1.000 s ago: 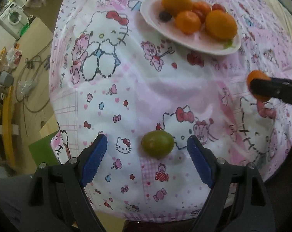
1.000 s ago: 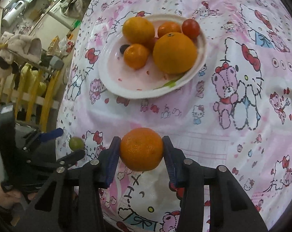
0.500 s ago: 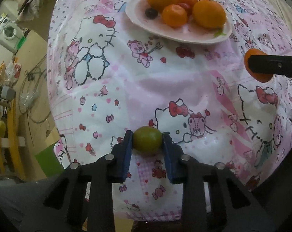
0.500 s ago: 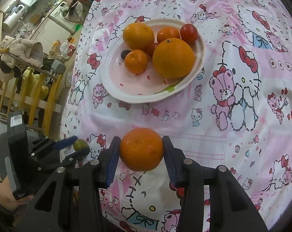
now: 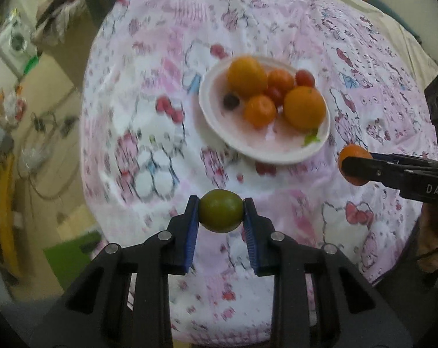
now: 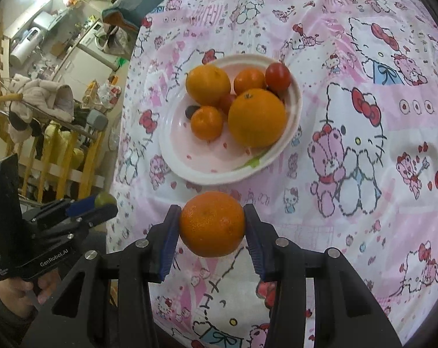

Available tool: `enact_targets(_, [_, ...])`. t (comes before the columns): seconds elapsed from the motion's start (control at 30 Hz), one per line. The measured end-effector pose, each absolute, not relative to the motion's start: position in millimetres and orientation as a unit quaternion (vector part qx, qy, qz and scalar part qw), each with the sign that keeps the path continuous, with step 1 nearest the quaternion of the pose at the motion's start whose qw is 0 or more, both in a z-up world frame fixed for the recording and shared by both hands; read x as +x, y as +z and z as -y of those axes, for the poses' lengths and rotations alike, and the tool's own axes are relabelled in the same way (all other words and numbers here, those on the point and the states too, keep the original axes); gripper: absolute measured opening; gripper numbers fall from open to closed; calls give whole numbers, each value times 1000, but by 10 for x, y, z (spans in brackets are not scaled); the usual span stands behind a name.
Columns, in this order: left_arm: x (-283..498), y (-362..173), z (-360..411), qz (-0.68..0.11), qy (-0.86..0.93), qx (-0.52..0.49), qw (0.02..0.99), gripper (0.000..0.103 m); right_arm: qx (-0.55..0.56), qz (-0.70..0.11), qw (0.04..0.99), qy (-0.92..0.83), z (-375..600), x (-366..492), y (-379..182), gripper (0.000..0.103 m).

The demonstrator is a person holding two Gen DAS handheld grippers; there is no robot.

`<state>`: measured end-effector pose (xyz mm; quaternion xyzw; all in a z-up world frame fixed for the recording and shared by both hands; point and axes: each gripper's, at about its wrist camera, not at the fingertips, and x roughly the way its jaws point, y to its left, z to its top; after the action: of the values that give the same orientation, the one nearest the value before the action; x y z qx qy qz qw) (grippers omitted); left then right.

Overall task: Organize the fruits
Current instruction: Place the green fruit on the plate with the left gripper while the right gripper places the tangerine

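Holding a green fruit (image 5: 221,214) clamped btwn its blue pads, the left tool (image 5: 221,216) now has it lifted off the desk (image 5: 363,58); 1 s ago the pads stood wide apart w/ the fruit lying on the cloth btwn them, half a sec ago they had closed on it low at the desk edge. Left view is blurred, so prob mid-motion, and the plate (image 5: 216,121) sits nearer frame centre than before, which suggests the tool is heading that way. Right tool (image 6: 212,223) is clamped on an orange (image 6: 212,223), lower centre of its view, above the cloth just short of the plate rim, unchanged over the last sec. Plate already carries two big oranges, smaller orange ones, red tomatoes and a dark small fruit, bunched toward its upper right; bare patch at lower left. Meaning: pick-up done for both, what's left is two drop-offs, and the open patch looks like the easiest spot w/o knocking the pile.
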<state>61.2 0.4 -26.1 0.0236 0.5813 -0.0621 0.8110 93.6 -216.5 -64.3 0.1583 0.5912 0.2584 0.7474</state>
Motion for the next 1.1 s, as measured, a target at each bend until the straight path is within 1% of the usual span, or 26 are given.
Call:
enact_targets(0.27, [997,-242,-5,-579,-49,35,813,26,196,-601,728,267,2058,1295,-791,46])
enact_targets(0.43, [1133,-356,0,-585,-47,21,809,26,208,-614,715,260,1936,1462,-984,46])
enact_targets(0.57, [1199,-471,-29,-593,-47,9,804,26,210,-616,716,254,1886,1516,-1070,48])
enact_targets(0.6, [1217,-493,-43,-594,-47,5,803,26,213,-619,712,254,1888,1517,-1087,51])
enact_targets(0.63, [1241,-522,-54,-595,-45,0,802,26,218,-621,708,254,1901,1511,-1093,63])
enact_targets(0.67, [1264,-546,-61,-597,-45,-5,801,26,220,-620,710,252,1925,1497,-1076,67])
enact_targets(0.7, [1277,-559,-60,-597,-45,-7,801,26,218,-618,713,249,1951,1486,-1056,69])
enact_targets(0.8, [1312,-611,-2,-598,-50,-11,800,26,206,-606,729,242,2034,1403,-931,69])
enact_targets(1.1, [1345,-684,353,-605,-81,-3,792,26,262,-583,747,185,2547,1371,-796,69])
